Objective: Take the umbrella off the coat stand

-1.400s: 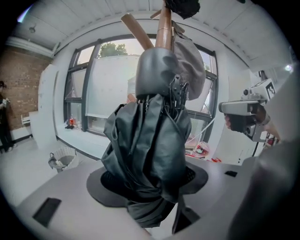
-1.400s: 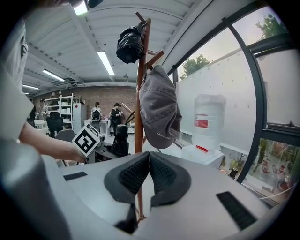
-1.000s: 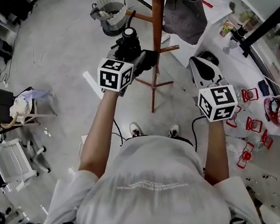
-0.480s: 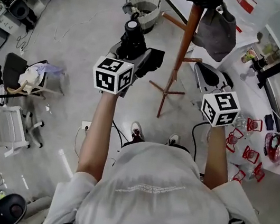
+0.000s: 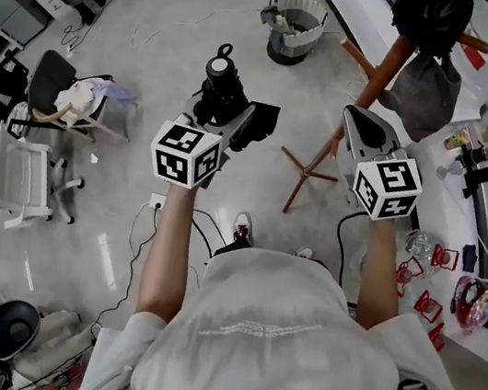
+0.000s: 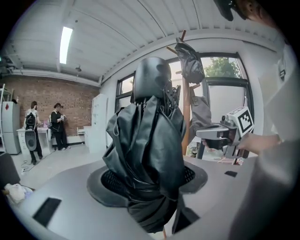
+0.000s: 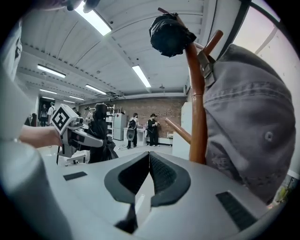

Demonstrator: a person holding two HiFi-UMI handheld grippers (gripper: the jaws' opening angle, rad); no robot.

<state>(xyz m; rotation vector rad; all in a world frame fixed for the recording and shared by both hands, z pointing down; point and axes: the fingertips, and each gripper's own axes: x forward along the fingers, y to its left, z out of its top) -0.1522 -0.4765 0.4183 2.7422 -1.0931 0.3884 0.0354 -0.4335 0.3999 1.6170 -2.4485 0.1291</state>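
umbrella (image 6: pixel 145 140) | clenched in left tool (image 5: pixel 229 120), clear of coat stand (image 7: pixel 197 108) | right tool (image 7: pixel 149 176) closed, empty

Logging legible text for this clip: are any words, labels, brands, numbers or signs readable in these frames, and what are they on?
Nothing in these frames can be read as text.
Person's shirt: a pale line of print across the back, too small and blurred to read.
Marker cubes on the left gripper and right gripper: black-and-white square patterns only, no letters or digits.
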